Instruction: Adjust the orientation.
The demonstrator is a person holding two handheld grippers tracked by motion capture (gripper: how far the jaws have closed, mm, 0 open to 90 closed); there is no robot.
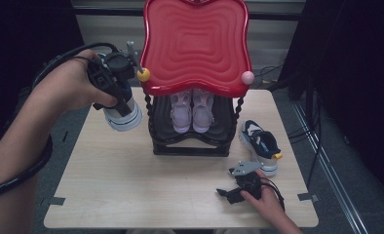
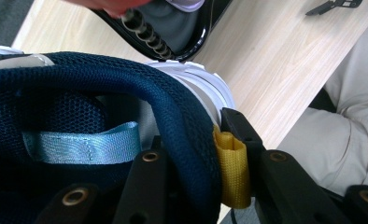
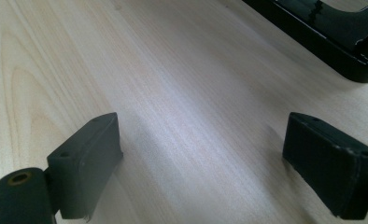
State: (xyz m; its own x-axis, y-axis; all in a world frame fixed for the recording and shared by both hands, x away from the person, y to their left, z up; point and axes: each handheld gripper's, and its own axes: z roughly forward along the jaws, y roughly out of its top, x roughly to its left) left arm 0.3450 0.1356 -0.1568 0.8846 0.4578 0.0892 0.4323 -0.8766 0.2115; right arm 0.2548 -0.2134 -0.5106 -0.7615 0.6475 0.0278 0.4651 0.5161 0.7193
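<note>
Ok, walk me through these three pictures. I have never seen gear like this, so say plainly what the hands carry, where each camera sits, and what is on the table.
A person holds a two-jaw gripping tool in each hand. The high view looks down on the wooden table from above; the other two cameras ride on the tools themselves.

The left gripper is raised at the left and is shut on a navy sneaker: in its own view one jaw is inside the padded collar and one outside, beside the yellow heel tab.

The right gripper rests low over bare wood with its jaws open and nothing between them.

On the table stand a shoe rack with a red top, a pink pair on its lower shelf, and the matching sneaker at its right.
</note>
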